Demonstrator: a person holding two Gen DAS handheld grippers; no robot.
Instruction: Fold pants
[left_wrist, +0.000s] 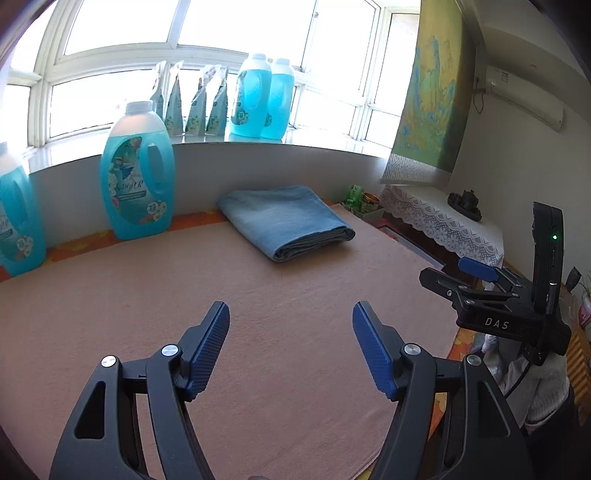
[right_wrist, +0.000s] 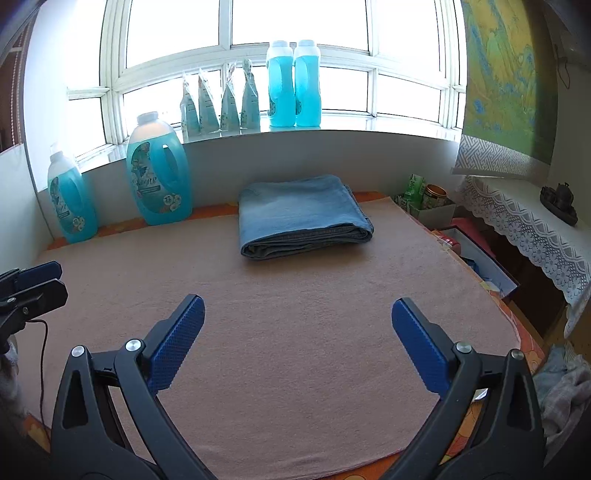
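Denim pants (right_wrist: 304, 216), pale blue and folded into a thick rectangular stack, lay at the far side of the pink felt mat (right_wrist: 280, 332), close to the low white wall beneath the windowsill (right_wrist: 332, 127). In the left wrist view the same stack (left_wrist: 284, 225) sat well ahead of the fingers, its layered edges facing the camera.

Neither tool touched the cloth. The left gripper (left_wrist: 290, 347) hung over the bare near part of the mat (left_wrist: 280, 369) with its blue ribbed pads (left_wrist: 208, 350) spread wide and nothing between them. The right gripper (right_wrist: 295, 345) was likewise splayed above the mat, its textured blue pads (right_wrist: 177, 347) far apart and empty. Each tool showed in the other's view: the right one at the right edge of the left view (left_wrist: 476, 277), the left one at the left edge of the right view (right_wrist: 31, 282).

Two large teal detergent bottles (right_wrist: 159, 173) stood on the orange patterned strip behind the mat, left of the pants. On the sill stood four refill pouches (right_wrist: 218, 103) and two more blue bottles (right_wrist: 293, 86). To the right, a lace-edged cloth (right_wrist: 524, 225) covered a side table bearing a dark teapot set (right_wrist: 559, 199), and a landscape scroll (right_wrist: 506, 81) hung above it.
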